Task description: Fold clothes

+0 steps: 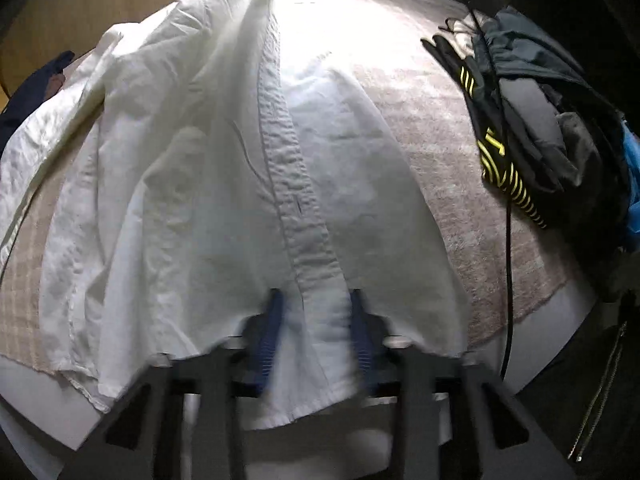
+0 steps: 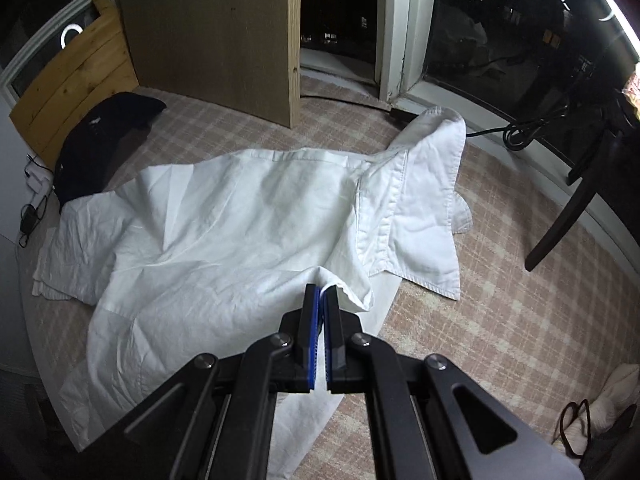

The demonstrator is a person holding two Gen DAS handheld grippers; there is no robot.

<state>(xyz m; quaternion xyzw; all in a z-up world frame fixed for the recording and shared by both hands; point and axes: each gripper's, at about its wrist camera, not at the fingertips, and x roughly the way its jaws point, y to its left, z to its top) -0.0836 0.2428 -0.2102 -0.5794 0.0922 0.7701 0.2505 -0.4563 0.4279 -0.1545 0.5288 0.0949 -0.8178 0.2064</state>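
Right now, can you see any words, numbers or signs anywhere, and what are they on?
No words or numbers can be read.
Dark folded garment with yellow stripes: a yellow pattern, no legible letters.
Black garment by the wooden board: a tiny pale mark, too small to read.
White button-up shirt: no label showing.

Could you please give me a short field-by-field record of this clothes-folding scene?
garment: white shirt, spread rumpled on the plaid rug
left gripper: jaws apart, the shirt's button strip between them
right gripper: jaws shut on a fold of the shirt
nearby: pile of dark clothes beside the shirt; dark garment by the wooden board
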